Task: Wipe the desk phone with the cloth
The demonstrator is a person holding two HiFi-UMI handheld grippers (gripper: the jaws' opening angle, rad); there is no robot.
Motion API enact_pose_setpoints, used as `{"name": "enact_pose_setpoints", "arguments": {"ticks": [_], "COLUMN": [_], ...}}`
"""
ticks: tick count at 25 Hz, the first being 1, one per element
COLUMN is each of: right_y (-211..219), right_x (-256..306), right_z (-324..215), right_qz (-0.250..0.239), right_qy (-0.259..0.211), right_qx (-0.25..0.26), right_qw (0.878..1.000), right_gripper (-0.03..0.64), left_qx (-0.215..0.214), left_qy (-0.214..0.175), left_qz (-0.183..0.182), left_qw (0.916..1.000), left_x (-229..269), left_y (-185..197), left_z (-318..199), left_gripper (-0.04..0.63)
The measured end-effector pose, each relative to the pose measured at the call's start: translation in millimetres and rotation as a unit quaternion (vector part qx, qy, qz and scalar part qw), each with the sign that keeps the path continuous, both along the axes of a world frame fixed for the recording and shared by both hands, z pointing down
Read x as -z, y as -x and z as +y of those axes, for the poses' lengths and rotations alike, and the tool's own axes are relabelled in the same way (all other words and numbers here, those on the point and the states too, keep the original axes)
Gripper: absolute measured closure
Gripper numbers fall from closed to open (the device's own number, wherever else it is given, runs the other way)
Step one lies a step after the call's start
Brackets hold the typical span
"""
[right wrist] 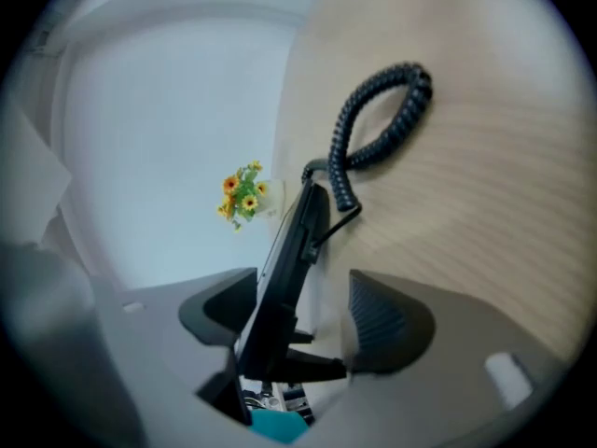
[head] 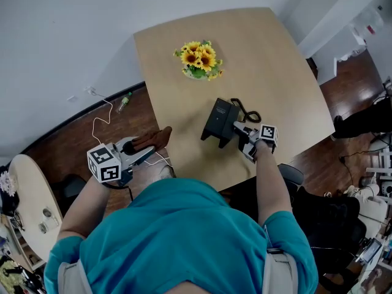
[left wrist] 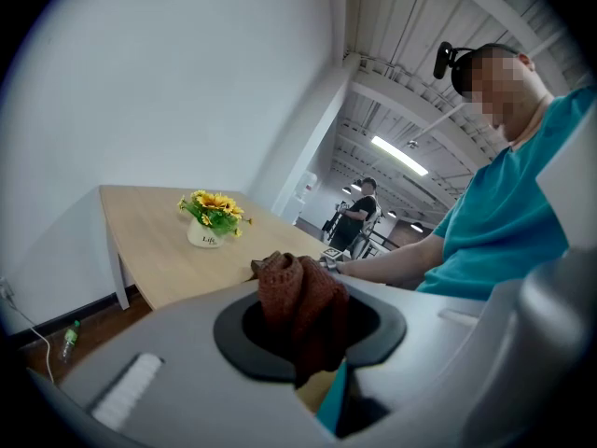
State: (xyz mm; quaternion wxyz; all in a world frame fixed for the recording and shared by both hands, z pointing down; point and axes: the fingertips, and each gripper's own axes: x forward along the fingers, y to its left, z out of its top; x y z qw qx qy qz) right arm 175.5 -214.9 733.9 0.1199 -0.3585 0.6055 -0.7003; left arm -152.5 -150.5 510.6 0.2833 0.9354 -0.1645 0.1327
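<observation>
Head view: the phone (head: 219,122) stands mid-table (head: 288,84), with the right gripper (head: 241,133) at its right side. The left gripper (head: 149,154) hangs off the table's left edge, holding the cloth (head: 156,139).

Left gripper view: the jaws are clenched on the bunched brown cloth (left wrist: 300,297). Beyond, a white pot (left wrist: 205,237) on the table holds sunflowers (left wrist: 215,203).

Right gripper view: the jaws stand apart. The phone (right wrist: 284,278), edge-on, lies between them, close by the left pad and clear of the right one. Its coiled cord (right wrist: 373,129) lies on the table beyond.
</observation>
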Motion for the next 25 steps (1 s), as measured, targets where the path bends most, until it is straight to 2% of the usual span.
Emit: {"name": "enact_pose_setpoints", "arguments": {"ticks": [3,7,9,10,11,14,17,21,25], "right_y": [-17.9,-14.3,1.6,12.0,23.0,54.8,78.9,78.6,59.3], "right_x": [30.6,108.3,138.3,150.3,161.9,201.7,235.2,267.3,289.3], "right_z": [19.2,58.7,82.8,94.7,106.0,130.8,157.5,203.8,253.5], "right_qz": [0.031,0.034,0.039,0.044,0.049,0.060,0.072,0.106,0.116], "right_qy": [-0.057,-0.173,-0.208,-0.221,-0.234,-0.284,-0.321,-0.357,-0.385], "right_qx": [-0.023,-0.090,-0.110,-0.115,-0.118,-0.122,-0.126,-0.101,-0.092], "right_qw": [0.998,0.980,0.971,0.967,0.964,0.949,0.936,0.923,0.911], "right_gripper": [0.320,0.457,0.530,0.592,0.615,0.615,0.615,0.615,0.615], "left_qx": [-0.002,-0.018,-0.027,-0.032,-0.037,-0.058,-0.066,-0.067,-0.035], "left_qy": [0.001,0.002,0.004,0.008,0.015,0.043,0.059,0.026,0.010], "left_qz": [0.016,0.041,0.054,0.062,0.071,0.095,0.097,0.094,0.093], "left_qw": [0.9999,0.9990,0.9982,0.9976,0.9967,0.9928,0.9913,0.9929,0.9950], "left_x": [1.4,2.8,5.2,6.1,6.2,-0.8,-6.2,7.0,16.8], "left_y": [5.1,18.2,24.5,27.0,28.7,29.3,24.7,-3.6,-38.0], "left_z": [-7.7,-17.3,-20.4,-19.8,-16.9,0.6,24.0,68.4,117.2], "left_gripper": [0.505,0.505,0.505,0.505,0.505,0.505,0.505,0.505,0.505]}}
